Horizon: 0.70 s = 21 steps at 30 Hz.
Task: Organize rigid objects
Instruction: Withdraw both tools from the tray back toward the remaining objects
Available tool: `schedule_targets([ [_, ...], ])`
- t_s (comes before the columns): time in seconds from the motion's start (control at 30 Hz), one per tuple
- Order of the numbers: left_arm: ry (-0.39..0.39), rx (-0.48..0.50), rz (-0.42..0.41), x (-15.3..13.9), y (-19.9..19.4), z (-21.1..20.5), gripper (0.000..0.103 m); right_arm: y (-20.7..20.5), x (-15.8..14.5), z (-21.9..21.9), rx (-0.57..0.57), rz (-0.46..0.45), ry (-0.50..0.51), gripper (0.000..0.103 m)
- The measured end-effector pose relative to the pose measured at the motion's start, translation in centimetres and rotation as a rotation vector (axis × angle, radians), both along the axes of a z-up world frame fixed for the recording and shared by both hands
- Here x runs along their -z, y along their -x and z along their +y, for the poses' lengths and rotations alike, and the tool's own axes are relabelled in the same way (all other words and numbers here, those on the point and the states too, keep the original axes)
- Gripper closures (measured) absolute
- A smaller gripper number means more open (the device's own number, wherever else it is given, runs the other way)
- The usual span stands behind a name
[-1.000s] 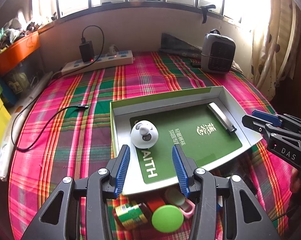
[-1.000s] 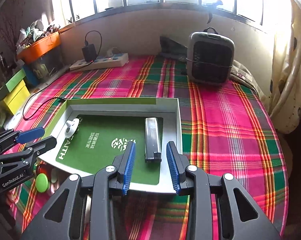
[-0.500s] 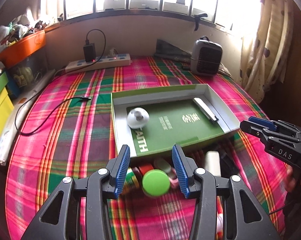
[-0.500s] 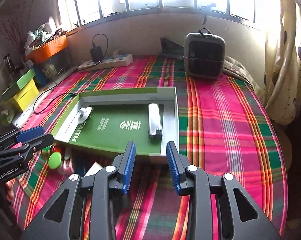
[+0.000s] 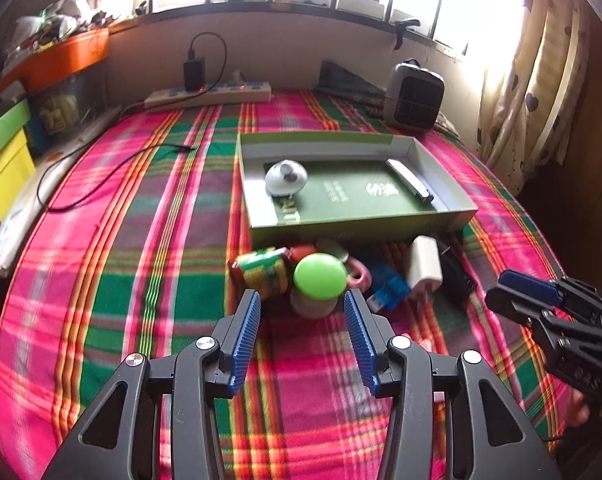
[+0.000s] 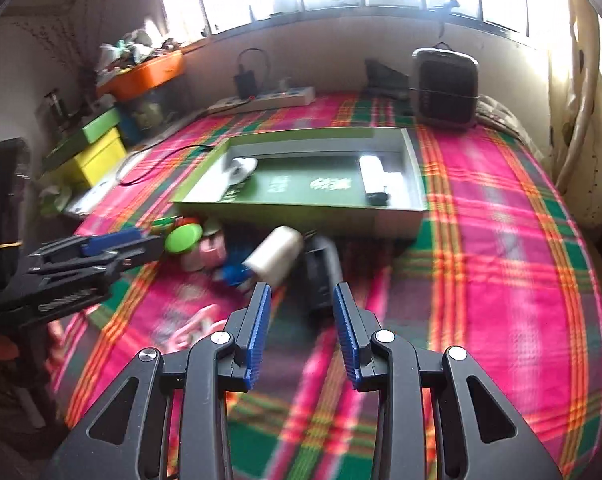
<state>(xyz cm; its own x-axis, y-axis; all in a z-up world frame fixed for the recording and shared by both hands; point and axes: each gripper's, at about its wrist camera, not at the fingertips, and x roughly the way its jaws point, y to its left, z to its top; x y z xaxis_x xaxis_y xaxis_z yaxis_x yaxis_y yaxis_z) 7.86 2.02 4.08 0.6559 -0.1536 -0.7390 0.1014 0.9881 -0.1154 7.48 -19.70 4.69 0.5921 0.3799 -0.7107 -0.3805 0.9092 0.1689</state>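
Both grippers backed off the tray, pile now in reach

Tray (image 5: 361, 216) holds a white knob (image 5: 286, 177) and a bar (image 5: 409, 180); loose pile with green lid (image 5: 320, 276) sits just in front of it. We pulled back: left gripper (image 5: 301, 336) and right gripper (image 6: 299, 328) both spread, empty, now facing the pile for the next pick.

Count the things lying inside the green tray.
2. A white round gadget sits at the tray's left end; a long silver-and-black bar lies along its right wall. Nothing else shows on the tray's floor.
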Motion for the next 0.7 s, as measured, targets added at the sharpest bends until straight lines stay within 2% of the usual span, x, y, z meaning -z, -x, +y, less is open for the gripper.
schedule_targets([
  [0.3, 0.024, -0.015, 0.028, 1.8, 2.0, 1.4, 0.059, 2.4, 0.8, 2.8, -0.062, 0.017, -0.008, 0.069],
  [0.7, 0.039, -0.017, 0.039, 2.6, 3.0, 2.3, 0.059, 3.3, 2.2, 4.9, -0.074, 0.05, 0.017, 0.069],
])
